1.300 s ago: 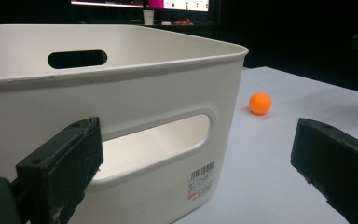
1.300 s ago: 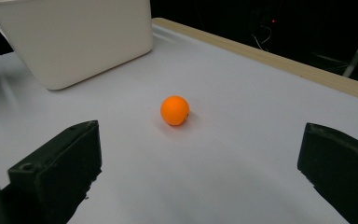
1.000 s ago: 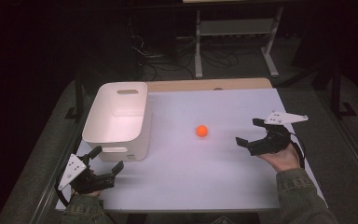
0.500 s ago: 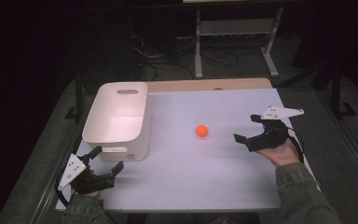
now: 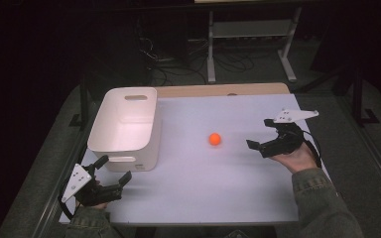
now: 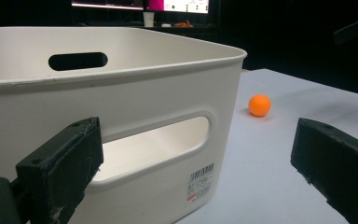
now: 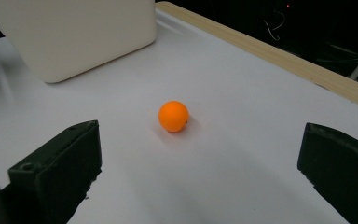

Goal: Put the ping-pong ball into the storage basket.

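Change: the right gripper (image 5: 262, 134) has moved left, closer to the orange ball (image 5: 215, 139); the left gripper (image 5: 113, 169) has stayed in place.
Right gripper: jaws spread wide, holding nothing, pointing at the ball from the right.
Left gripper: jaws wide, holding nothing, at the near left corner, just beside the white bin (image 5: 124, 129).
Ball: on the white table (image 5: 203, 188), between the bin and the right gripper, touching neither.

White table (image 5: 218, 188) with a wooden strip (image 5: 223, 90) along its far edge. On it: a white bin (image 5: 125, 128) at left, upright, and an orange ball (image 5: 215, 139) near centre, well apart.
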